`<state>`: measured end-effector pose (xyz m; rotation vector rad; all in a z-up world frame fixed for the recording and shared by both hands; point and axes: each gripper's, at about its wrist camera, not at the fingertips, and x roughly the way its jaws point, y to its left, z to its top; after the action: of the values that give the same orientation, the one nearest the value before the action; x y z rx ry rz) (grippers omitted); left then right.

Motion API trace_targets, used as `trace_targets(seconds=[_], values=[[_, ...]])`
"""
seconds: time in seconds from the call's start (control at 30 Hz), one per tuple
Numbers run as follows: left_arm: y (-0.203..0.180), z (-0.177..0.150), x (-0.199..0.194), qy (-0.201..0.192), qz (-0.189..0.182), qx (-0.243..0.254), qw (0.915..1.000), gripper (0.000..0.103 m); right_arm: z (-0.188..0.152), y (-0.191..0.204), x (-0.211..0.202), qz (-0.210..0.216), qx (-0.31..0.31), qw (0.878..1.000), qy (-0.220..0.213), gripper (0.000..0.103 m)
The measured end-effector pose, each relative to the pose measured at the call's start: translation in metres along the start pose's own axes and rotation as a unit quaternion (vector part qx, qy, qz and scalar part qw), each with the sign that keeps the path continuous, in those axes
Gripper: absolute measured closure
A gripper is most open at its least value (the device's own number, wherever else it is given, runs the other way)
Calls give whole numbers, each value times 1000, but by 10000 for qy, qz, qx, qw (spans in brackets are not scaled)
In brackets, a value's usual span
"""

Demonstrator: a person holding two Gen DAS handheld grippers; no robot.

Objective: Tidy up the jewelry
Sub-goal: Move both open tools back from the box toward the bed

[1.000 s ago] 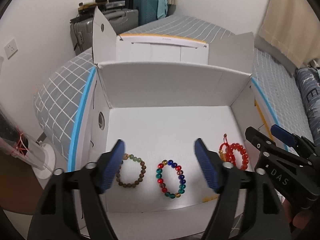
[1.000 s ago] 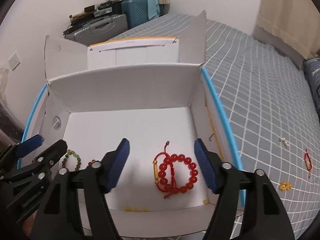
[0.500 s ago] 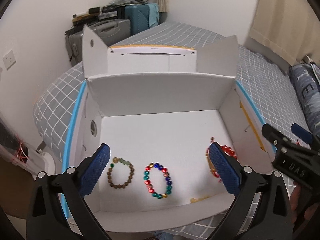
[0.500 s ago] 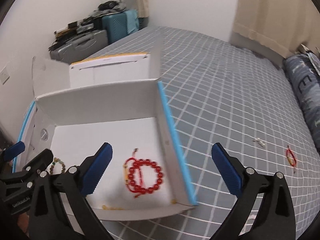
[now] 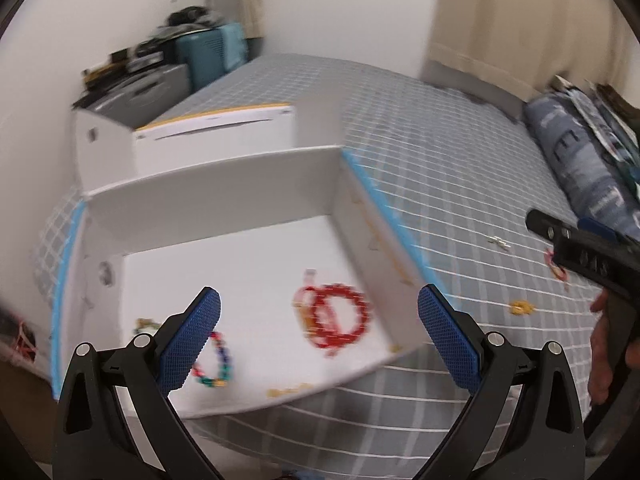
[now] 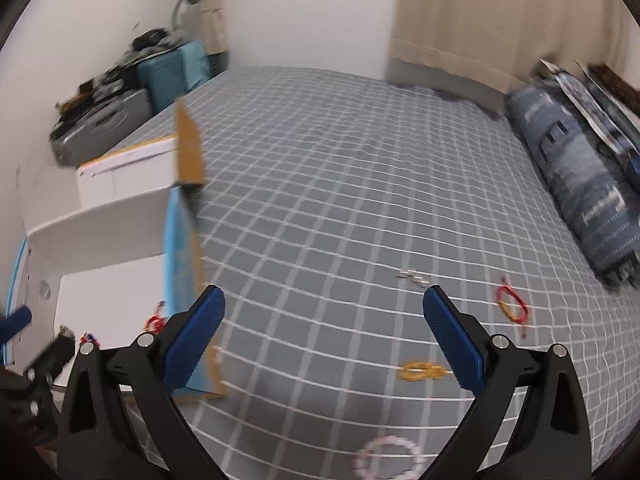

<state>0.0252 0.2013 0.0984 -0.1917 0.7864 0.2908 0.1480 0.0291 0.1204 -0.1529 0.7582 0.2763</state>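
Both grippers spread wide, empty: left gripper (image 5: pixel 318 334) over white cardboard box (image 5: pixel 224 200) holding red bead bracelet (image 5: pixel 334 320); right gripper (image 6: pixel 324 340) over grey checked bedsheet (image 6: pixel 340 184), yellow bracelet (image 6: pixel 422 371) at 4 o'clock of it

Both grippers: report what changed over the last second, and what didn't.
Both swung right, away from the box toward the loose jewelry on the bed. The left gripper and right gripper opened wide, nothing between the fingers. The right one now faces a yellow piece and a red cord. The red bracelet and multicolored bracelet stayed in the box.
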Motion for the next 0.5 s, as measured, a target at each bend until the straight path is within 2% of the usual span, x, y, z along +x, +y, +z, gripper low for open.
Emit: trace_targets(seconds=[0.3,0.43,0.5], values=[[-90,-9,12,158,-563,602,9965,6,-5,-101,6,-406,325,9986,67,8],[-128,-19,24,455,-960,778,9913,6,-13,-141,18,-620,408,9972,121,8],[-143,-26,28,464,-938,912,9903,6,-17,-155,24,-659,410,9968,205,8]])
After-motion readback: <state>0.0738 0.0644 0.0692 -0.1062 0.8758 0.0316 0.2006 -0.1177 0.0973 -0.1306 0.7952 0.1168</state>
